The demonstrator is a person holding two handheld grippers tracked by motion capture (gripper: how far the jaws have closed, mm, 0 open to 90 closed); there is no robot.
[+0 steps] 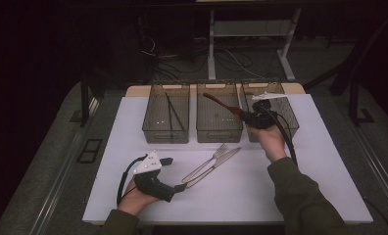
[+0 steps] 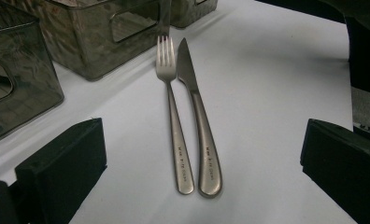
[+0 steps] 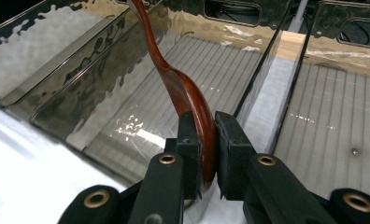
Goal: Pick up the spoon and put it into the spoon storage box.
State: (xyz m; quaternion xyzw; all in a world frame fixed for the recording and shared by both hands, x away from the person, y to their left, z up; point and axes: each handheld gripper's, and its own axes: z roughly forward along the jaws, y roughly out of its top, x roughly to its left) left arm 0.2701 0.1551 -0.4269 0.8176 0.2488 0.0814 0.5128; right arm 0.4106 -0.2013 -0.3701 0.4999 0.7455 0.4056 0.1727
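My right gripper (image 1: 245, 116) (image 3: 207, 125) is shut on the bowl of a reddish-brown wooden spoon (image 1: 220, 104) (image 3: 174, 79). It holds the spoon over the middle bin (image 1: 219, 133) (image 3: 127, 126), with the handle pointing up and to the left. A steel fork (image 1: 203, 164) (image 2: 173, 121) and a knife (image 1: 214, 166) (image 2: 199, 116) lie side by side on the white mat (image 1: 260, 186). My left gripper (image 1: 174, 174) (image 2: 204, 128) rests low at the front left. It is open, and its jaws stand wide on either side of the two handle ends without touching them.
Three smoky see-through bins stand in a row at the back of the mat. The left bin (image 1: 165, 133) holds dark chopsticks (image 1: 173, 111); the right bin (image 1: 286, 105) (image 3: 332, 140) is beside my right hand. Dark floor, cables and table legs lie beyond.
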